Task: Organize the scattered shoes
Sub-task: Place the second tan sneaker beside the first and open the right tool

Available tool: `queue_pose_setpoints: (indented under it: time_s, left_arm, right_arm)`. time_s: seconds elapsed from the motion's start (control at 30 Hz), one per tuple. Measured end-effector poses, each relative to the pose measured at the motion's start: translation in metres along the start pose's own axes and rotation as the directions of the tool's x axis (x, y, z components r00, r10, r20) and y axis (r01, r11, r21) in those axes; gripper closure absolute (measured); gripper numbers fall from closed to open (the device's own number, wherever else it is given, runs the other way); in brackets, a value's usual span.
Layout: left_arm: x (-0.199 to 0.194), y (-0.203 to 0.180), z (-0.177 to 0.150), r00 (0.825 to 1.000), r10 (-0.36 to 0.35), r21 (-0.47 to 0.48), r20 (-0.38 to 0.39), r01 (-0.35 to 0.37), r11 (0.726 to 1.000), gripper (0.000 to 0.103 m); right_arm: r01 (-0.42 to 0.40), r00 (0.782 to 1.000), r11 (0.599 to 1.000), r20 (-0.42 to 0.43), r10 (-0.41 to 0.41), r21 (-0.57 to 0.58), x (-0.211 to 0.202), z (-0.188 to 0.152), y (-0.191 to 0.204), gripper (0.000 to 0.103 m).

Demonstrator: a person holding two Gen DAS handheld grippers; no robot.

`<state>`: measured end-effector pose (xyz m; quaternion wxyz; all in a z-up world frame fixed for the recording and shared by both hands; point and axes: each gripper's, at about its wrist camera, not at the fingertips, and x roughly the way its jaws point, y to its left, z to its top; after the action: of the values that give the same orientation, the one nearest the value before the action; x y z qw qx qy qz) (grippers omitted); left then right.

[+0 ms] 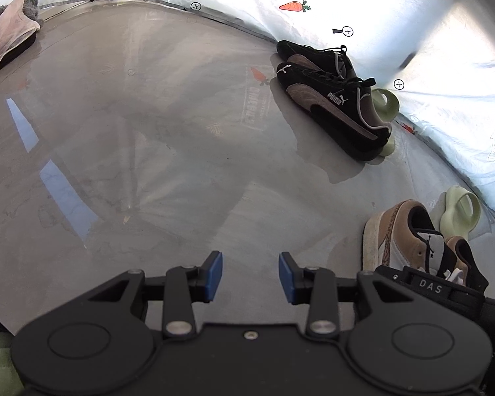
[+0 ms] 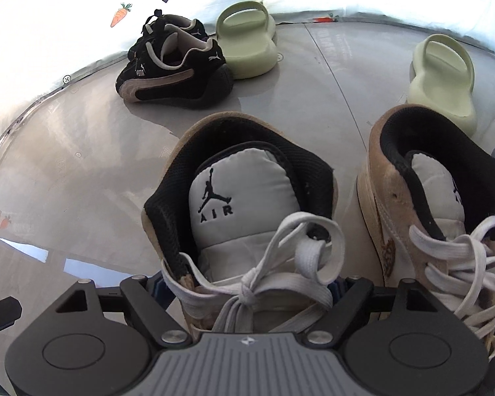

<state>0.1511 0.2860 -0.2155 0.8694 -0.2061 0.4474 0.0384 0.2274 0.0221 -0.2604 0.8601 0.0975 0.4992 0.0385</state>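
My right gripper grips a tan and white high-top sneaker at the laces, one finger on each flank, heel pointing away. Its twin stands close to the right. A pair of black sneakers sits side by side farther off, with one pale green slide beside them and another green slide apart at the right. In the left wrist view my left gripper hangs open over bare floor, nothing between its blue pads. The tan sneakers lie to its right and the black pair farther ahead.
The floor is glossy grey. A white sheet with carrot prints borders it along the far side, right behind the shoes. A crumpled beige cloth lies at the far left.
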Motion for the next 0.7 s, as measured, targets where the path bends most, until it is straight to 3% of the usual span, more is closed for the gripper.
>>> queue_pose_setpoints:
  time_s: [0.23, 0.37, 0.53, 0.7]
  left_arm:
    - [-0.003, 0.007, -0.003, 1.0, 0.015, -0.012, -0.001, -0.015, 1.0, 0.065]
    - [-0.004, 0.011, -0.001, 1.0, 0.013, -0.029, 0.0, -0.013, 0.999, 0.065]
    - [-0.003, 0.006, 0.0, 1.0, 0.008, -0.013, -0.004, -0.008, 1.0, 0.065]
    - [0.001, 0.001, 0.001, 1.0, -0.006, 0.004, -0.009, 0.006, 1.0, 0.064]
  right_arm:
    - [0.062, 0.998, 0.969, -0.006, -0.062, 0.238, -0.004, -0.004, -0.011, 0.021]
    - [0.073, 0.997, 0.982, -0.018, -0.071, 0.175, -0.002, -0.004, -0.006, 0.019]
    - [0.046, 0.998, 0.982, -0.056, -0.037, 0.184, -0.014, 0.001, -0.012, 0.018]
    - [0.021, 0.998, 0.997, 0.054, -0.025, 0.07, -0.054, 0.005, -0.005, 0.012]
